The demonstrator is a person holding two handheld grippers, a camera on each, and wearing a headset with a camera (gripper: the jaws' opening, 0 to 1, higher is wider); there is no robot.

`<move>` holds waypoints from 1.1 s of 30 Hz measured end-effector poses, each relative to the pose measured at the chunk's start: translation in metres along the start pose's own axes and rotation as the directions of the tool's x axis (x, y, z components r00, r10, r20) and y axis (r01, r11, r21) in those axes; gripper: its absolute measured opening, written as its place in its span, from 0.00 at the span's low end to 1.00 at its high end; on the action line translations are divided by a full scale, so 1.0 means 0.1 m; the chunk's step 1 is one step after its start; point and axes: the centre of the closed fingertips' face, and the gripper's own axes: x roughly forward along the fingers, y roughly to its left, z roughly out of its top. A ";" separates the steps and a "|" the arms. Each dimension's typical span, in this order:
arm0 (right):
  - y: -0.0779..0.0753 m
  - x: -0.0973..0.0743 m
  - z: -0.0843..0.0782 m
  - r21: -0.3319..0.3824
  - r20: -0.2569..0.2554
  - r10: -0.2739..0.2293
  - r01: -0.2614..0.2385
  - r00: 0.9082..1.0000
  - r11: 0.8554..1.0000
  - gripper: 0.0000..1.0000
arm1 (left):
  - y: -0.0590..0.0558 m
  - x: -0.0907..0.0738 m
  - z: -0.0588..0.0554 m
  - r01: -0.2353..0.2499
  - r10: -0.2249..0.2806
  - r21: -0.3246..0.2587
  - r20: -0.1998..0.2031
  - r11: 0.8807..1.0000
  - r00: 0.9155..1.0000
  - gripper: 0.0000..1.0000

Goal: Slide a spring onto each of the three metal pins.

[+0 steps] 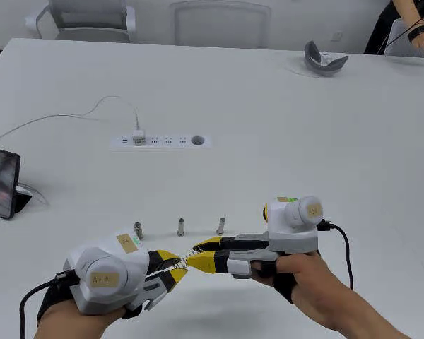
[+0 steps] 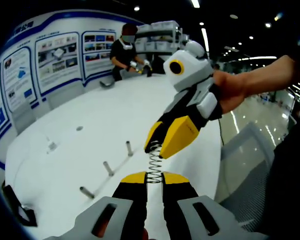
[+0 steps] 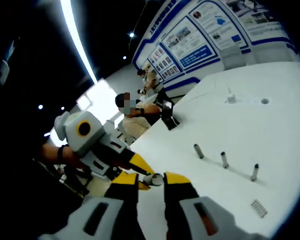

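**One spring pinched at both ends, in the air in front of the pin row**

White table (image 1: pixel 283 127), wide and mostly bare. A power strip (image 1: pixel 160 141) lay mid-table; a tablet (image 1: pixel 0 182) was cut off by the frame's left edge.

The left gripper (image 1: pixel 178 267) and right gripper (image 1: pixel 198 256) met tip to tip in front of the pins. Each had its jaws closed on one end of the same spring (image 2: pixel 154 167). This looked like a hand-off or a re-grip, probably to get the coil lined up for threading. It was held above the table, near the pins but touching none.

The left pin (image 1: pixel 138 230), middle pin (image 1: pixel 181 227) and right pin (image 1: pixel 220 226) stood upright in a row. The left one looked thicker (whether it already carried a spring, I could not tell).

A spare spring (image 3: pixel 259 208) lay flat on the table near the row's end, within reach for a later pin.

How deeply either gripper's jaws held the coil was hidden behind the yellow tips.
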 end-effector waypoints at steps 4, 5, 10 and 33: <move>-0.01 0.02 0.01 -0.031 -0.009 -0.003 0.003 1.000 1.000 0.15 | 0.00 0.01 -0.02 0.007 -0.006 0.013 -0.006 1.000 1.000 0.10; -0.01 0.02 0.01 -0.040 -0.014 0.000 0.000 1.000 0.999 0.13 | 0.00 0.01 -0.02 0.010 -0.010 0.012 -0.007 1.000 1.000 0.10; 0.02 0.04 0.03 -0.053 -0.033 0.019 -0.021 0.999 0.998 0.12 | 0.02 0.02 -0.02 0.017 -0.016 0.014 -0.008 1.000 1.000 0.10; 0.04 0.03 0.07 -0.308 -0.275 -0.003 -0.085 0.961 0.948 0.12 | 0.04 0.12 0.05 0.047 -0.048 0.011 0.012 0.999 0.999 0.09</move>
